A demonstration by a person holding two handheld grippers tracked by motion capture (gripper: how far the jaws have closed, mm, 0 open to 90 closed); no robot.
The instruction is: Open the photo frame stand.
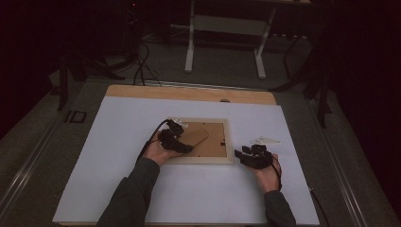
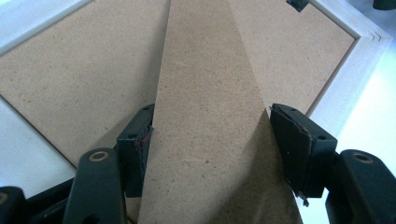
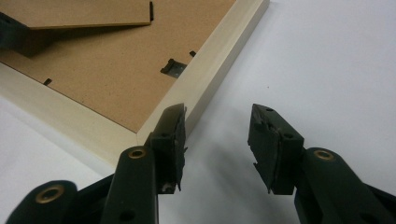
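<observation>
**Hand-held grippers at the back of a picture frame**

Left hand-held gripper is seen over the back of a light wooden picture frame, which lies face down on the white sheet covering the table. Between its two black jaws runs the brown fold-out stand of the frame, a tapering strip of fibreboard raised a little above the backing board. One jaw is set against each long edge of the stand, so the strip is pinched across its width. In the high view this hand-held gripper is placed at the frame's left part, with the person's hand behind it.

Right hand-held gripper is held just beside the frame's near right corner, low over the white sheet. Its jaws are spread apart with nothing between them; the left jaw is seen close to the frame's outer edge, though whether it touches cannot be told. A small metal clip is seen on the backing board by the frame's rail.
</observation>
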